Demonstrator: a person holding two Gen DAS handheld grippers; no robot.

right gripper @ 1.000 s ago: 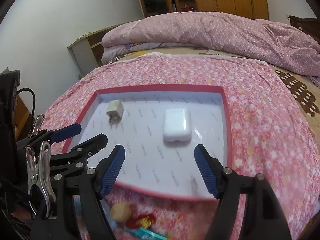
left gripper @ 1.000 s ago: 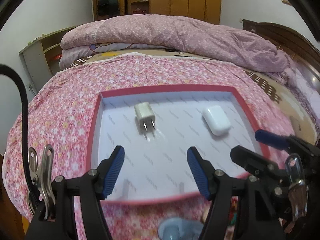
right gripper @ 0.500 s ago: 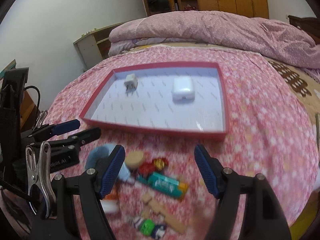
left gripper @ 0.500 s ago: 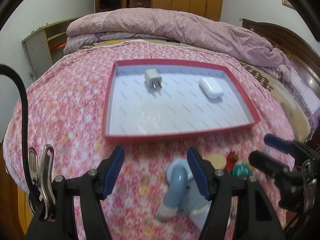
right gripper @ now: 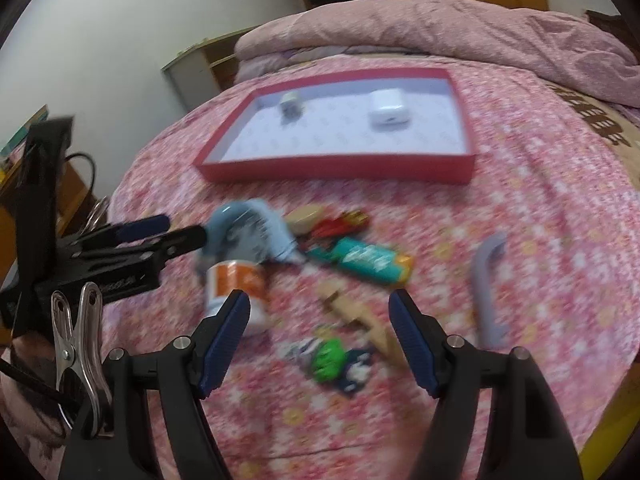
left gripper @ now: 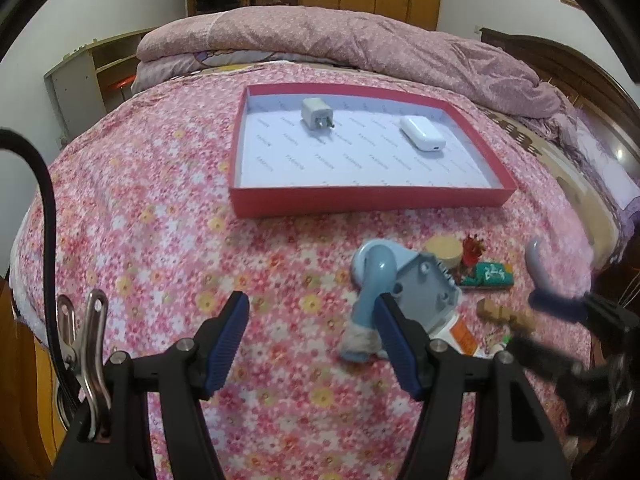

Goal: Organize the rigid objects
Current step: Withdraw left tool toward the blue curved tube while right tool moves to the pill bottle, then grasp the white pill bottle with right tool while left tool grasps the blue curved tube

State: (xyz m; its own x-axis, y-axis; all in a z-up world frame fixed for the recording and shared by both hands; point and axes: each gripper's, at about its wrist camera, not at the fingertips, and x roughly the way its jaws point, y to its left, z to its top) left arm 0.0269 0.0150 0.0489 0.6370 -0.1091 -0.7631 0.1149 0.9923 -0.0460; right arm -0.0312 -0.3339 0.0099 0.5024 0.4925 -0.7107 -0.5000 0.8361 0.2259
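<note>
A red-rimmed tray (left gripper: 368, 199) (right gripper: 340, 168) lies on the pink floral bedspread and holds a white plug charger (left gripper: 316, 118) (right gripper: 291, 106) and a white earbud case (left gripper: 423, 138) (right gripper: 389, 111). In front of it lies a loose heap: a blue-grey caster (left gripper: 384, 280) (right gripper: 248, 236), a white and orange bottle (right gripper: 236, 288), a green pack (left gripper: 490, 276) (right gripper: 366, 260), wooden pieces (right gripper: 360, 320), a grey hook (right gripper: 486, 280) (left gripper: 538, 264). My left gripper (left gripper: 314, 340) is open and empty, just before the caster. My right gripper (right gripper: 320, 340) is open and empty above the wooden pieces.
A folded pink quilt (left gripper: 340, 44) lies at the far end of the bed. A low shelf (left gripper: 84, 76) stands at the left by the wall and wardrobes at the back. The bed edge runs close at the left and front.
Both grippers have pulled back from over the tray toward the near bed edge. The heap of loose objects has come into view. Both stay open.
</note>
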